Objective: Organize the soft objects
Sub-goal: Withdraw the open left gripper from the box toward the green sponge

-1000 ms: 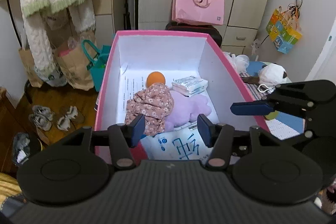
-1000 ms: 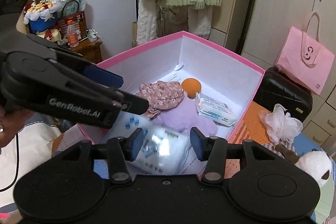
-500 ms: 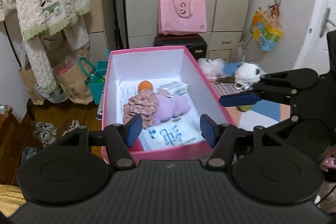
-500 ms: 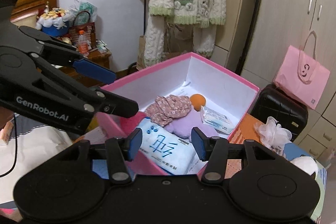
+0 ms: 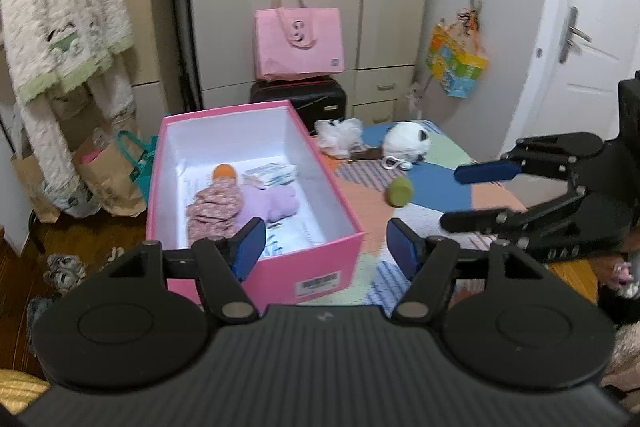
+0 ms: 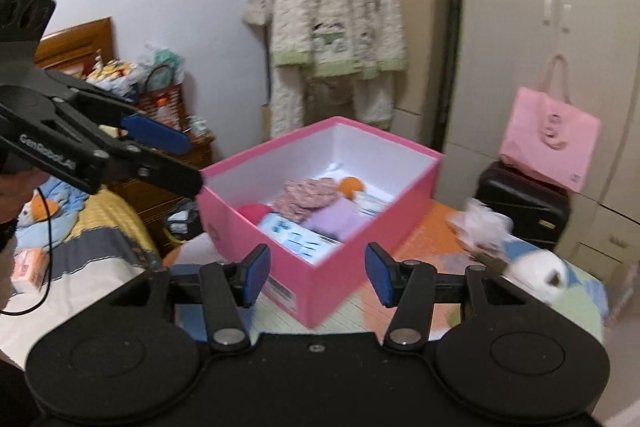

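Looking along the left gripper (image 5: pixel 326 241), its two blue pads stand well apart with nothing between them; the jaws have just been opening further. Beyond them the pink box (image 5: pixel 332 263) sits on a patchwork bedspread (image 5: pixel 436 187). Inside the box lie a floral cloth (image 5: pixel 216 205), a lilac plush (image 5: pixel 276 201) touching it, an orange ball (image 5: pixel 224 171) behind the cloth, a tissue pack (image 5: pixel 274 174) toward the far wall, and a printed white packet (image 5: pixel 294 233) nearest the camera. Outside the box, on the bedspread, rest a green ball (image 5: pixel 399 191), a panda plush (image 5: pixel 406 143) and a white mesh puff (image 5: pixel 338 133). The right gripper (image 5: pixel 472 193) reaches in from the right edge, empty, its fingers spread.

From the right wrist, the right gripper (image 6: pixel 318 275) also shows its pads released, nothing held, framing the near corner of the pink box (image 6: pixel 332 279). The floral cloth (image 6: pixel 308 195), lilac plush (image 6: pixel 334 219), orange ball (image 6: pixel 351 185) and printed white packet (image 6: pixel 294 233) lie inside it. The mesh puff (image 6: pixel 480 227) and panda plush (image 6: pixel 540 273) are blurred, on the bedspread to the right of the box. The left gripper (image 6: pixel 176 159) enters from the left, unclenched and empty, above the box's left side.
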Demonstrator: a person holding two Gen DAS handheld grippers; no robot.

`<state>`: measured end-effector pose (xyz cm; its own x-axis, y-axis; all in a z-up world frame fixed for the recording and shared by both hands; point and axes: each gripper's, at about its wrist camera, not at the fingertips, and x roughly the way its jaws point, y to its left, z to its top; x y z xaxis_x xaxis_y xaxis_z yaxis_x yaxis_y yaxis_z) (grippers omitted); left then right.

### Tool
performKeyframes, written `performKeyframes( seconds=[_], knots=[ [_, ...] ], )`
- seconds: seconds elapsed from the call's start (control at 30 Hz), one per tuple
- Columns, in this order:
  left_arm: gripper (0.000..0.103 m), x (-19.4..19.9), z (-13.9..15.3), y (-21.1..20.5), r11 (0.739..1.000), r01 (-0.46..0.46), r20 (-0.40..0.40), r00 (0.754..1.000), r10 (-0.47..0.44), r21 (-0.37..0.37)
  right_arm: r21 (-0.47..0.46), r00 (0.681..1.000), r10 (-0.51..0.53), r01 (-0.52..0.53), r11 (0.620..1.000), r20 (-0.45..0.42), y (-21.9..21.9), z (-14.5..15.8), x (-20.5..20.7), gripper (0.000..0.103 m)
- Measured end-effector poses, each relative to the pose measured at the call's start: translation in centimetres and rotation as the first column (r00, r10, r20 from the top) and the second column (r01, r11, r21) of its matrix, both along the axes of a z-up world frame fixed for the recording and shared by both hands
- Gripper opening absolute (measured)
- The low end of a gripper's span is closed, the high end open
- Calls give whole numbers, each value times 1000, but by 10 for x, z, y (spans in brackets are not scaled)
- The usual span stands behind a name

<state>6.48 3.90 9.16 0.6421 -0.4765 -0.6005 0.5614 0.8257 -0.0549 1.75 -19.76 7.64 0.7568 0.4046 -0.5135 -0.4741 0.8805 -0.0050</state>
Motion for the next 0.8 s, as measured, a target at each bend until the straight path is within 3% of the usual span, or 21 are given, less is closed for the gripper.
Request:
performKeyframes(
  seconds=[0.47, 0.8],
  knots=[
    [70, -4, -32, -73, 987, 163, -23, 986, -163, 0, 116, 981, -194, 194, 974, -6, -93, -14, -20, 62],
    [70, 17, -58, -126, 990, 138, 44, 989, -139, 21, 145, 976, -214, 219, 965, -45, -124, -33, 1, 63]
  ],
)
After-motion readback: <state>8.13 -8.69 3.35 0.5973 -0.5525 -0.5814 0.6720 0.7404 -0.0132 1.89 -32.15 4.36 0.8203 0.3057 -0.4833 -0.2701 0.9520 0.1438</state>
